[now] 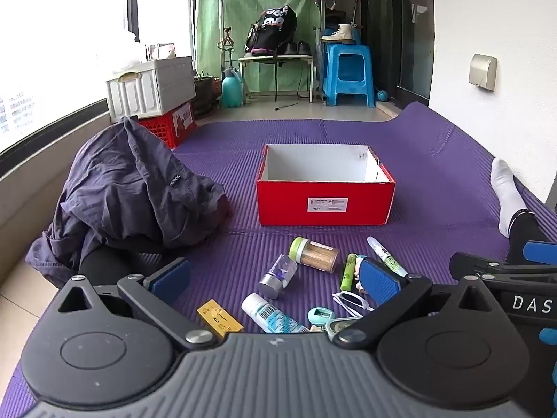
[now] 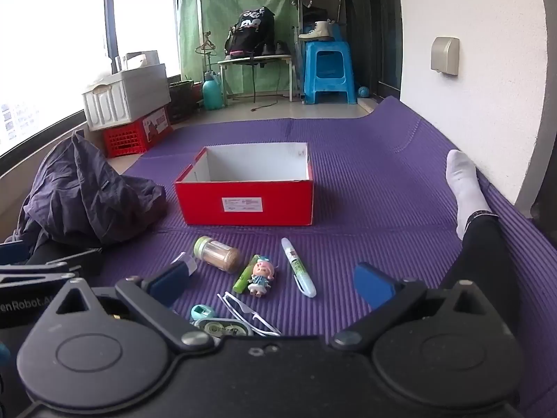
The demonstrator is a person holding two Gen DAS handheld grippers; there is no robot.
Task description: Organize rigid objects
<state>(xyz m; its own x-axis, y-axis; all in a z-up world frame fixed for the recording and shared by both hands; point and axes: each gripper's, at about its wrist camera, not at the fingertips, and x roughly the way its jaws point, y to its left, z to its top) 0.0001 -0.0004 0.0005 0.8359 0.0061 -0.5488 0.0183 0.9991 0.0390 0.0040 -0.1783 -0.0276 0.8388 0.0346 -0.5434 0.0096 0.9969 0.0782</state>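
An empty red box (image 1: 325, 202) (image 2: 249, 203) with a white inside stands open on the purple mat (image 1: 435, 174). In front of it lie small items: a toothpick jar (image 1: 315, 253) (image 2: 218, 253), a small clear bottle with a silver cap (image 1: 278, 277), a green tube (image 1: 348, 271) (image 2: 246, 273), a pen (image 1: 386, 256) (image 2: 299, 266), a white tube (image 1: 273, 315), a yellow pack (image 1: 220, 319), white glasses (image 1: 351, 302) (image 2: 249, 313) and a doll figure (image 2: 261, 275). My left gripper (image 1: 273, 282) and right gripper (image 2: 271, 284) both hover open above the pile, holding nothing.
A dark crumpled garment (image 1: 128, 191) lies left of the box. A person's leg with a white sock (image 2: 464, 188) stretches along the mat's right side. White and red crates (image 1: 156, 101) stand at the back left, a blue stool (image 1: 348, 73) further back.
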